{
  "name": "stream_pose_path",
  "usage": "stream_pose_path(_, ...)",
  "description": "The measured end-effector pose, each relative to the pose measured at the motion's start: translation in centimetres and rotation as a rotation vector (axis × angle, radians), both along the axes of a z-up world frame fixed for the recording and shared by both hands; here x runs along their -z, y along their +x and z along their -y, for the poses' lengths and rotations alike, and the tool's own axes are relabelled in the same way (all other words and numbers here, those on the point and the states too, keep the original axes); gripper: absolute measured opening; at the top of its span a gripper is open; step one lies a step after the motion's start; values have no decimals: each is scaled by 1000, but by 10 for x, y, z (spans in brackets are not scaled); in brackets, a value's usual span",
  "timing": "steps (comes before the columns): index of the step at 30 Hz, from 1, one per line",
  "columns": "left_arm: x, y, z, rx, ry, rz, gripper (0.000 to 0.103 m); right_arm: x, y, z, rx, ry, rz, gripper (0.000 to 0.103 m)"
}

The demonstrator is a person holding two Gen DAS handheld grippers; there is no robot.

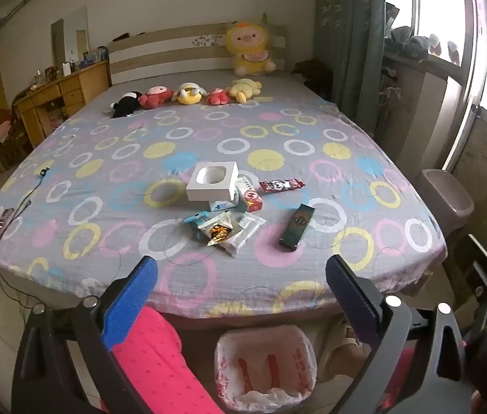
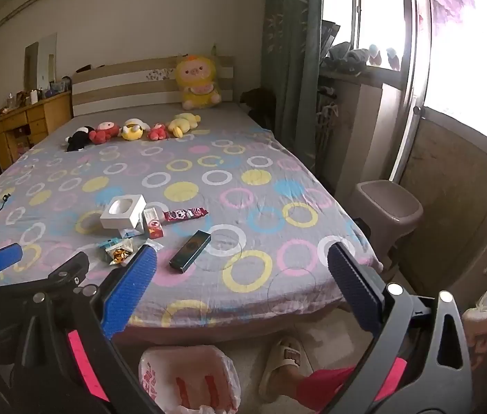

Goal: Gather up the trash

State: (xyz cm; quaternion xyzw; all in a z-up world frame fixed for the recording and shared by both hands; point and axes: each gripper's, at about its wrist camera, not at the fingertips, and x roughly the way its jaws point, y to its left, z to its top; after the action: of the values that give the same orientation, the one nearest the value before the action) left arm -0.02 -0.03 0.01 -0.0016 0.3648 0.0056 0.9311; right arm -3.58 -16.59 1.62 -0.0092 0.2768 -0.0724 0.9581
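Left wrist view: left gripper [image 1: 241,267] with blue-padded fingers spread wide, nothing between them; a pink dotted trouser leg [image 1: 155,355] shows under the left finger.
Right wrist view: right gripper [image 2: 242,265], fingers likewise wide apart and empty; only here a foot in a cream slide sandal [image 2: 286,362] on the floor, and the other gripper's blue tip at the left edge.
Bin: white plastic-bag-lined waste basket with red print [image 1: 265,367], on the floor just below the bed's near edge, between the fingers in the left view.
Bed: grey sheet printed with coloured rings [image 1: 277,131].
Trash, near: crumpled foil snack wrappers [image 1: 224,231] in a loose heap; dark flat rectangular box [image 1: 297,222] lying apart to their right.
Trash, behind: white square cardboard box with a round recess [image 1: 212,186], touching a small red-and-white carton [image 1: 249,195]; red candy-bar wrapper [image 1: 281,184] just beside.
Far: row of small plush toys [image 1: 188,96]; large yellow plush [image 1: 250,48] against the headboard.
Right of bed: mauve lidded plastic bin [image 2: 389,207], fuller in the right view.
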Motion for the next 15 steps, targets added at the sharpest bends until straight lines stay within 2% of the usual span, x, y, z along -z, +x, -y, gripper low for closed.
stream_pose_path(5, -2, -1, 3, -24, 64, 20, 96, -1, -1, 1, 1, 2, 5, 97)
stream_pose_path(7, -3, -9, -2, -34, 58, 39, 96, -1, 0, 1, -1, 6, 1, 97)
stream_pose_path(10, -10, -6, -5, -18, 34, 12, 96, -6, -2, 5, -2, 12, 14, 97)
stream_pose_path(15, -10, -1, -4, -35, 52, 1, 96, -8, -2, -1, -6, 14, 18, 97)
